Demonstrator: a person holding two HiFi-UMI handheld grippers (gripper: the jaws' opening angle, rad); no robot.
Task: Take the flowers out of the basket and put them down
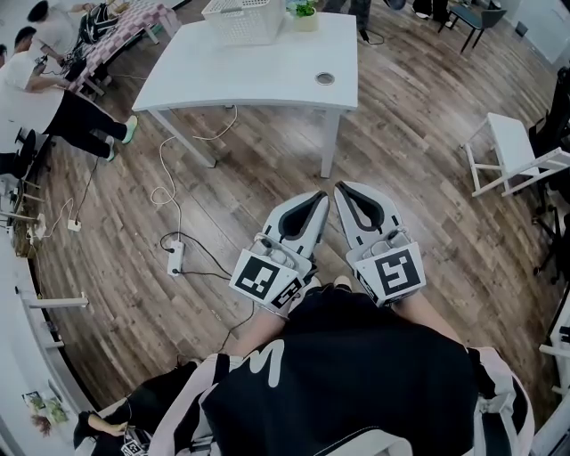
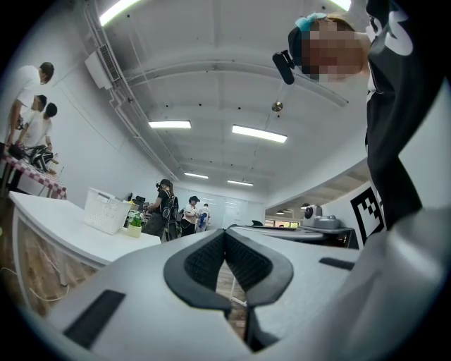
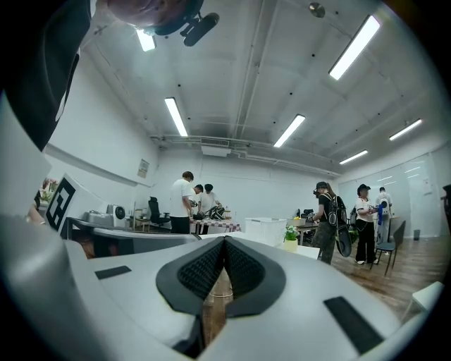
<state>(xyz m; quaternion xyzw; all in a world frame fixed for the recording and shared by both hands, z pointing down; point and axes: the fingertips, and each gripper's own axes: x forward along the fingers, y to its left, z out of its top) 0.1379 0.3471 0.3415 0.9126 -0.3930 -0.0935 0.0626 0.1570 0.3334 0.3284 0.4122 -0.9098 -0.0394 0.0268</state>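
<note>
A white slatted basket (image 1: 240, 18) stands on the far side of the white table (image 1: 258, 76); what lies in it does not show. Beside it is a small green plant in a pale pot (image 1: 305, 13). I hold both grippers close to my body, over the wooden floor and well short of the table. The left gripper (image 1: 317, 198) and the right gripper (image 1: 342, 189) are both shut with nothing between their pads. The left gripper view shows the left gripper (image 2: 225, 233), the basket (image 2: 107, 210) and the plant (image 2: 135, 224). In the right gripper view the right gripper (image 3: 224, 241) points toward the basket (image 3: 264, 229) and plant (image 3: 290, 236).
A power strip (image 1: 175, 258) with trailing cables lies on the floor left of my grippers. A white stool (image 1: 508, 156) stands at the right. Seated people (image 1: 53, 80) are at the far left; others stand beyond the table (image 3: 325, 222).
</note>
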